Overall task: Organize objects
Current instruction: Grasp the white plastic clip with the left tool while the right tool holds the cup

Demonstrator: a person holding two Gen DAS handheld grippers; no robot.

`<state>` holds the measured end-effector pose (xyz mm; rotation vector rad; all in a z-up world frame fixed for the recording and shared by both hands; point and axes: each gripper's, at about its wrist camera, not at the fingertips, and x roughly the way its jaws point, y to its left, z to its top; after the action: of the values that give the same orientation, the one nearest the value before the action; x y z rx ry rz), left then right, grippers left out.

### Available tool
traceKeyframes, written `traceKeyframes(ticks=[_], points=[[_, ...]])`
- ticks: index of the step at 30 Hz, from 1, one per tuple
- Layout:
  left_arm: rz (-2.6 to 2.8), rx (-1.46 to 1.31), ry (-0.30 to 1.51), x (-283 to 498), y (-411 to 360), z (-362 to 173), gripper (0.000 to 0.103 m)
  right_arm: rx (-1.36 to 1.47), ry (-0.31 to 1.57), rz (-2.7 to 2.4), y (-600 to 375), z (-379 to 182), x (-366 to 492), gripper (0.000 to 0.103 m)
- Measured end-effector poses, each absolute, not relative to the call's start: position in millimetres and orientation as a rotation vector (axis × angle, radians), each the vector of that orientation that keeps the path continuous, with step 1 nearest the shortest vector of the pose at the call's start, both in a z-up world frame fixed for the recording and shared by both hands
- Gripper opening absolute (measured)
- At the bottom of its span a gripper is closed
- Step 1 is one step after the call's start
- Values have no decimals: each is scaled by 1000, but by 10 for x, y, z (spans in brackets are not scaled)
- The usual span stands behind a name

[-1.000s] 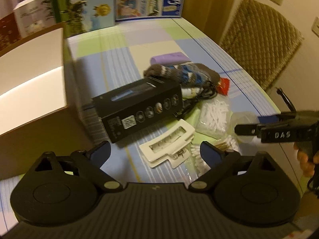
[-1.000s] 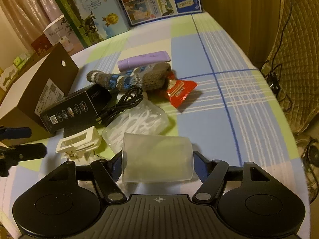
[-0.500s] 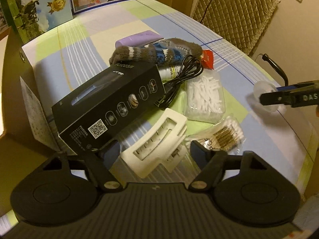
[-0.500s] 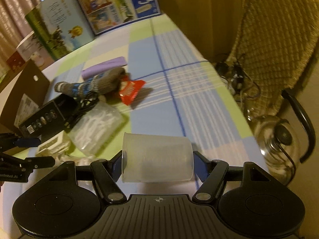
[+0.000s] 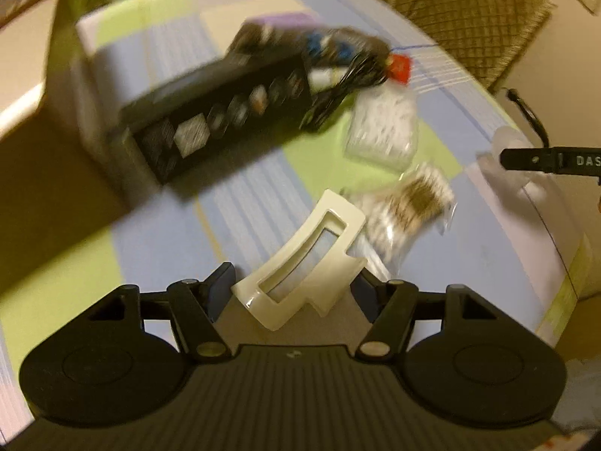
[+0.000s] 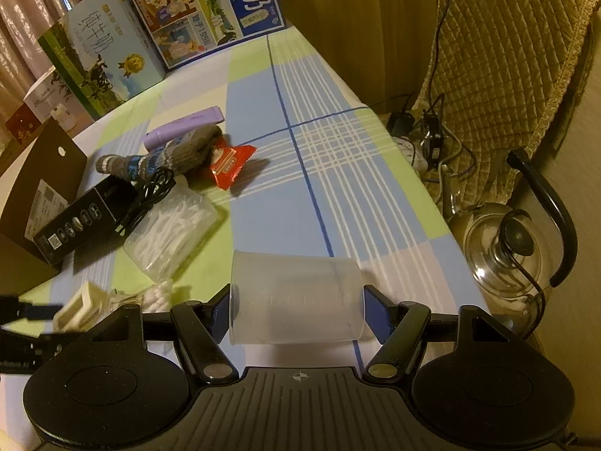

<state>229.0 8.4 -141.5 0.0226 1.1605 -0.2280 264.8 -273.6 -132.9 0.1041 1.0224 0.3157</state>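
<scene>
With its jaws just closed around the white hair clip point(image 5: 304, 267), the left hand-held gripper point(image 5: 293, 289) needed a firm, centred hold before lifting toward the cardboard box point(image 5: 33, 173) at nine o'clock.

Glossy cream plastic clip point(image 5: 300, 267); frosted plastic cup point(image 6: 296, 297); knitted glove point(image 6: 169, 156).

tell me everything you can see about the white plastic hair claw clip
The cream-white glossy plastic hair claw clip is a curved, rectangular frame with an open slot along its middle. It sits tilted between the left gripper's blue pads, which have just been closing on it. A clear bag of cotton swabs lies beside it.
</scene>
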Motion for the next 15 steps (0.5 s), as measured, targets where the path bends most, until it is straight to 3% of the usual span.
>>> traceKeyframes(ticks=[11,13,15], points=[[-345,194,1131,2079,-1,-1365,68,98,1025,338,-2737,-1316,2520,68],[-368,222,1136,2096,-24,-1395,65,93,1022,339,-2749,-1305,2488,68],[-371,224,1146,2115,-35,-1435,53,90,1020,337,-2764,-1292,2445,68]])
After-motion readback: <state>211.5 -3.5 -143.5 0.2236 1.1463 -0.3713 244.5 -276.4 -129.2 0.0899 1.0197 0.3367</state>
